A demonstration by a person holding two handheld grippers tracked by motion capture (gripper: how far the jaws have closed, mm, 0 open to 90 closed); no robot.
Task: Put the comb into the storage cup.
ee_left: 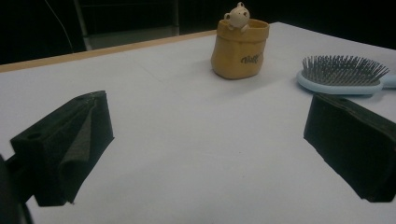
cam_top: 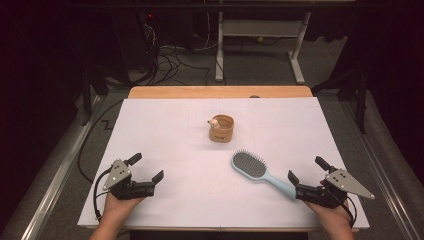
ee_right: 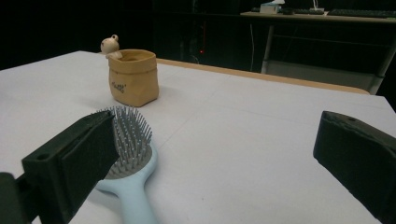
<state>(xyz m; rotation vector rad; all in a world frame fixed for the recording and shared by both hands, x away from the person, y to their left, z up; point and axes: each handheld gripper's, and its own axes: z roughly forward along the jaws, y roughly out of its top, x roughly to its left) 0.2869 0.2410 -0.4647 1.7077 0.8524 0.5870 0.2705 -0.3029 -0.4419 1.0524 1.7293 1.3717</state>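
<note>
**Two grippers spread at the near edge, hairbrush between them and the pot**

Two grippers sit low over the table's near edge, one toward each near corner. Right gripper (cam_top: pixel 306 169): jaws wide apart, nothing between them, held by the right hand (cam_top: pixel 331 212) close to the near right corner. One jaw stands just beside the end of the hairbrush (cam_top: pixel 260 172) handle; whether it touches, cannot tell. In the right gripper view the bristles (ee_right: pixel 132 126) rise just behind that jaw.

Hairbrush: pale blue, lying flat, bristles up, head pointing toward the table's middle, handle running back toward the near right corner.

Left gripper (cam_top: pixel 147 167): jaws also spread, empty, held by the left hand (cam_top: pixel 114 210) near the near left corner, well apart from the brush.

Farther in, near the table's middle, a small tan pot (cam_top: pixel 221 128) stands upright with a little bear figure (cam_top: pixel 213 122) at its rim. Pot and brush are apart. White table (cam_top: pixel 165 130), wooden strip along the far edge.
</note>
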